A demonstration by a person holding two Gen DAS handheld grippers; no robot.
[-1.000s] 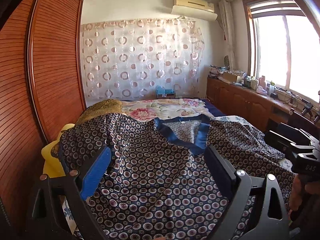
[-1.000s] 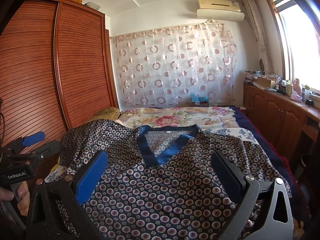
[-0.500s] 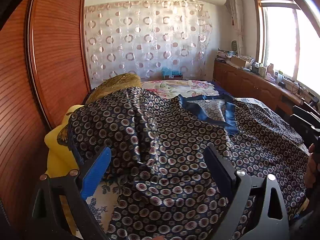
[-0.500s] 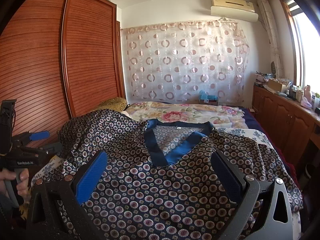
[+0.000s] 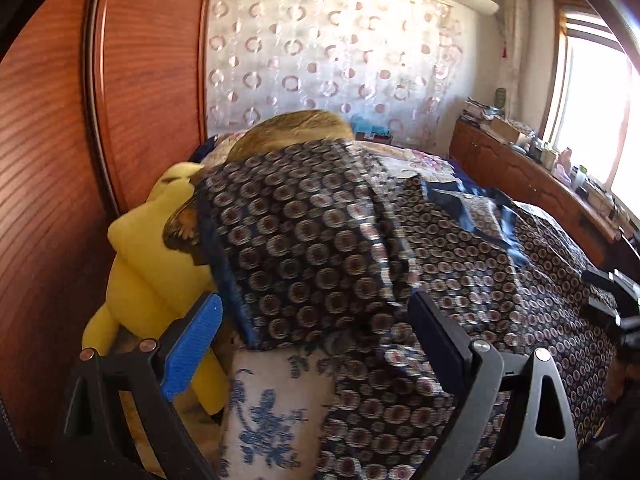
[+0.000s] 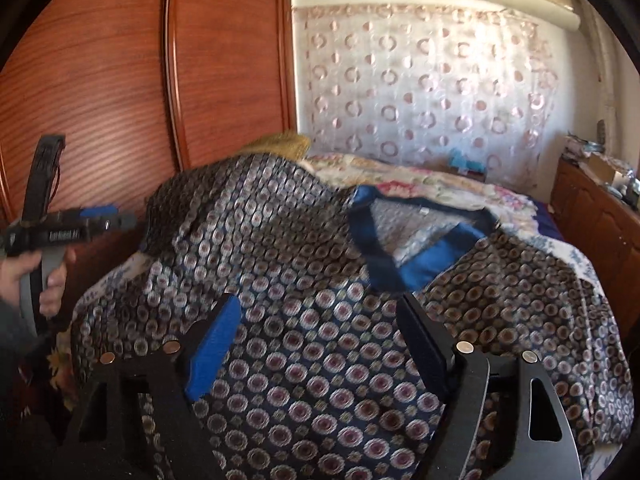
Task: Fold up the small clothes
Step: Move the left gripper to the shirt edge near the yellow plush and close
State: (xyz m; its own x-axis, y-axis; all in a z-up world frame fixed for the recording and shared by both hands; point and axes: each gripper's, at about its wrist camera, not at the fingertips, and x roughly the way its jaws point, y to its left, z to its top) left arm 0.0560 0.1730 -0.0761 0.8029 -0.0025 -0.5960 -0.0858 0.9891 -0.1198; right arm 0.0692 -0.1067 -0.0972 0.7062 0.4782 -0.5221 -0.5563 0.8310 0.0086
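Note:
A dark navy garment with a circle print (image 5: 320, 248) (image 6: 320, 320) lies spread face up on the bed, its blue V-neck collar (image 6: 404, 252) (image 5: 472, 216) toward the far side. Its left sleeve (image 5: 296, 240) drapes over a yellow pillow. My left gripper (image 5: 316, 332) is open and empty, hovering just before the sleeve's hem. My right gripper (image 6: 318, 340) is open and empty above the garment's body, below the collar. The left gripper also shows in the right wrist view (image 6: 96, 220), held in a hand at the left.
A yellow plush pillow (image 5: 156, 272) sits at the bed's left edge beside the wooden wardrobe (image 5: 100, 100). A floral bedsheet (image 5: 272, 408) covers the bed. A wooden counter with clutter (image 5: 532, 176) runs along the right wall under the window.
Both grippers have swung left and lower. The left one now faces the sleeve and the yellow pillow; the right one is closer over the garment's body. Both stay open.

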